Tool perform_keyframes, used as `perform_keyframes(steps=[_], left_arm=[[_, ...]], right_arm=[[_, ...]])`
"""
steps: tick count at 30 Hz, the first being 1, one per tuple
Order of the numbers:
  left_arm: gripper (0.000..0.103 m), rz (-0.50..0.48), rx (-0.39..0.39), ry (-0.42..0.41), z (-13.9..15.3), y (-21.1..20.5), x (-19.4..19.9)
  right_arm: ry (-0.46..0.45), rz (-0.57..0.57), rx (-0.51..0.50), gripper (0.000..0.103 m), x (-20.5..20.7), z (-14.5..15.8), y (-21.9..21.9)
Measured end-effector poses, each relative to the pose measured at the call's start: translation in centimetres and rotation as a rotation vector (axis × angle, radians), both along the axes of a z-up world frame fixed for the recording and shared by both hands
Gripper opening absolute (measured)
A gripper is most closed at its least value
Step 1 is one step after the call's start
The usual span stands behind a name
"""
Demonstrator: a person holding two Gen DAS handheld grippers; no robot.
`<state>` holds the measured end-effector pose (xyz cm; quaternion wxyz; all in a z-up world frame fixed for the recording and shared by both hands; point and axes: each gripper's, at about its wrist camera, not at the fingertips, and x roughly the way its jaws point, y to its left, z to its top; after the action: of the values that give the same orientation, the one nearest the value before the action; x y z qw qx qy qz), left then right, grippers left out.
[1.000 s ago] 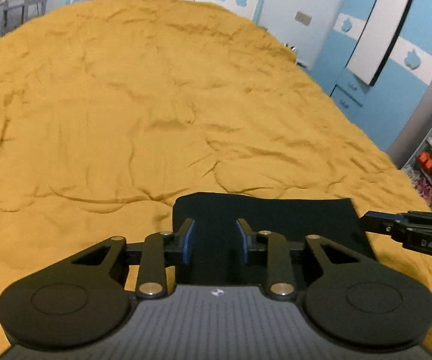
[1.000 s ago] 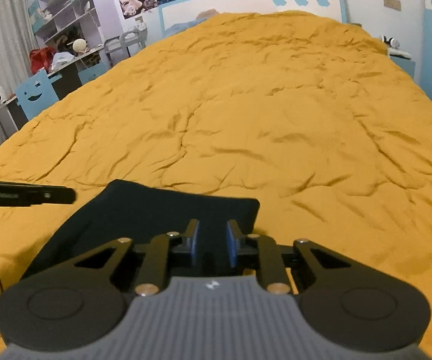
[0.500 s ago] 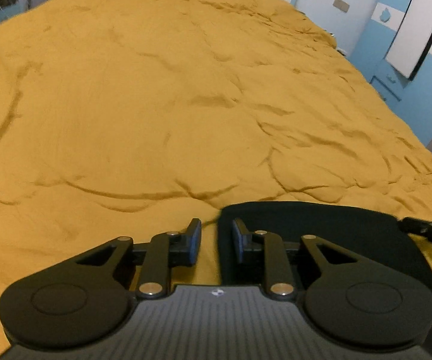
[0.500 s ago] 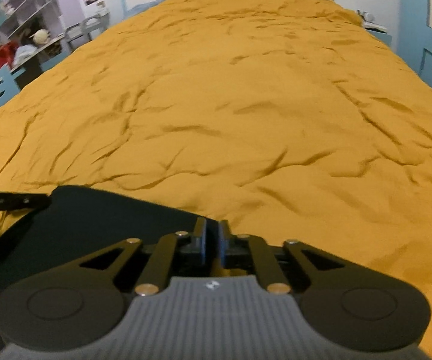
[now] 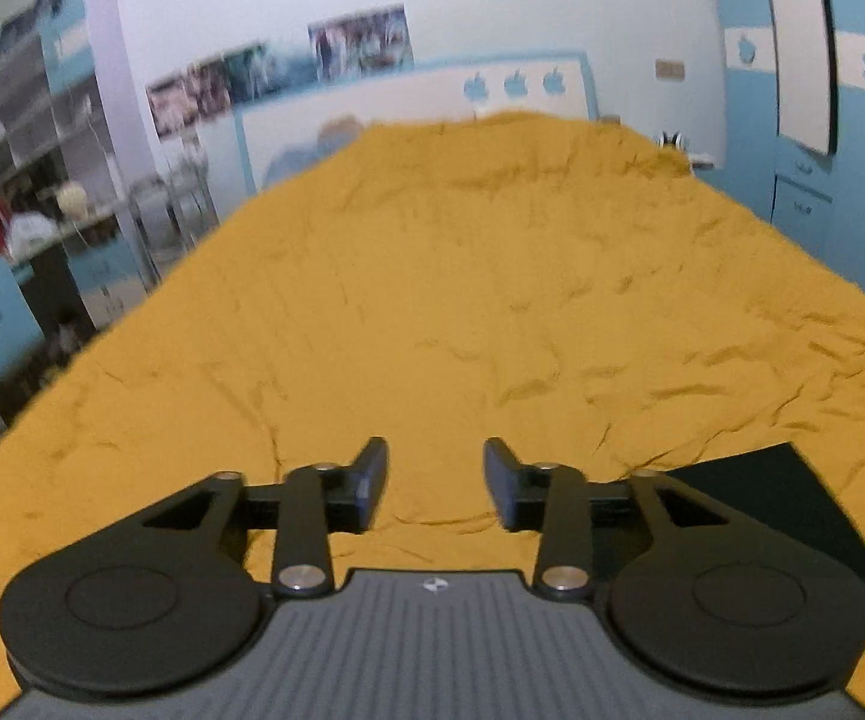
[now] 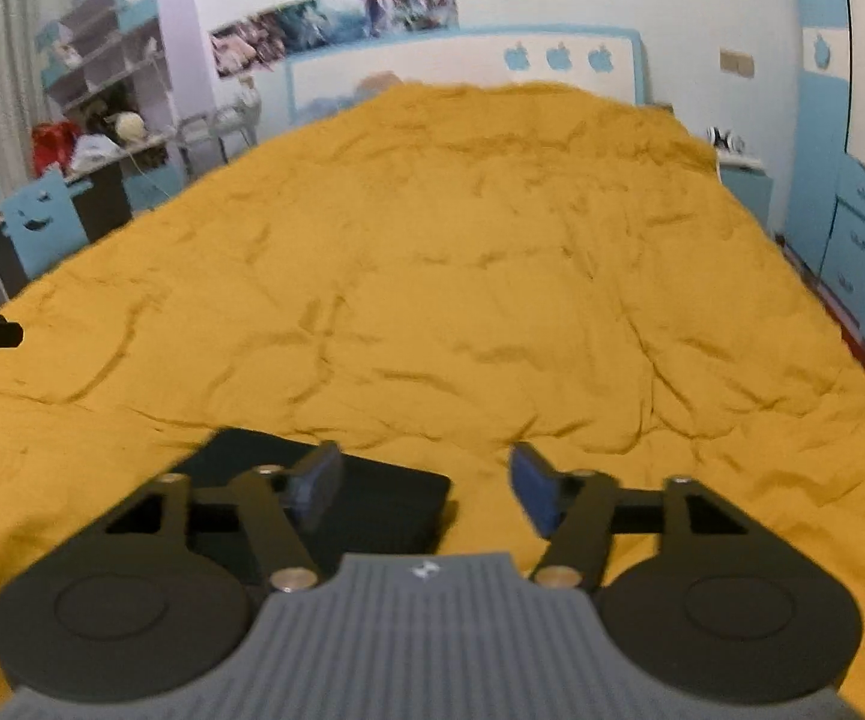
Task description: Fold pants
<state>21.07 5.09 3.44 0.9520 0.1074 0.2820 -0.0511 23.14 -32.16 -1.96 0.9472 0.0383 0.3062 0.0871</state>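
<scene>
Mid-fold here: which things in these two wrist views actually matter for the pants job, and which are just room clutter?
Job items:
- dark folded pants, lying on the yellow bedspread
- left gripper, open, holding nothing
- right gripper, open, holding nothing

Just lying about:
- posters on the wall
- shelf unit and cluttered desk
- blue wardrobe

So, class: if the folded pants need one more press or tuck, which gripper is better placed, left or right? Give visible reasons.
Probably right. The right gripper hangs open with one finger over the pants. In the left view, the pants lie off to the side of the open left gripper, which faces bare bedspread.
</scene>
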Motion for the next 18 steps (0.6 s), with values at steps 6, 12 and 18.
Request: perform_keyframes(steps=[6,12,18], left_arm=[[0.098,0.029,-0.041,-0.173,2.3,-2.4,-6.9],[0.099,0.047,-0.113,-0.193,1.6,-4.6,-11.5],[0.099,0.098,-0.162,-0.044,-2.3,-5.4,-12.4]], right_arm=[[-0.104,0.017,-0.024,0.082,-6.9,3.3,2.5],[-0.09,0.007,0.041,0.082,-12.7,2.5,4.1],[-0.059,-0.039,0.002,0.082,-17.2,-0.7,5.7]])
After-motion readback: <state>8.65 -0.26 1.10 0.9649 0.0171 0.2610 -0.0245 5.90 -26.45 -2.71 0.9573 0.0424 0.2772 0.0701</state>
